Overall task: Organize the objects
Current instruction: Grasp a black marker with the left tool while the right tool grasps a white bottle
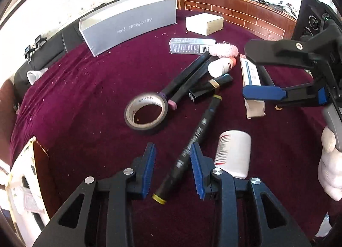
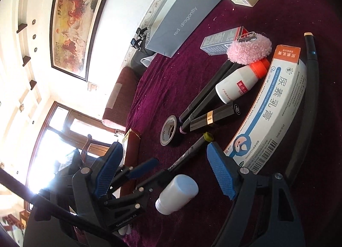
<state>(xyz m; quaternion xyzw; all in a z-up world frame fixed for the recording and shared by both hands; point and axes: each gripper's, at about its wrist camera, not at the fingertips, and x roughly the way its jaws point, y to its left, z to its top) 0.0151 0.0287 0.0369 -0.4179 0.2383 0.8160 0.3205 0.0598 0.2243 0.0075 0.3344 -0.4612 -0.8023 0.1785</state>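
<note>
Two hand-held grippers hover over the maroon worktop (image 1: 85,88), both spread and pinching nothing. Left hand-held gripper (image 1: 173,170) straddles the near end of the yellow-capped marker (image 1: 192,144), which lies just right of the tape roll (image 1: 147,111). Right hand-held gripper (image 1: 254,71) hangs right of that roll, over the long medicine carton (image 2: 271,114). A white bottle (image 1: 233,153) lies beside the marker.

Tape roll (image 1: 146,111) lies left of the marker (image 1: 190,146), perhaps touching two pens (image 1: 188,76).
</note>
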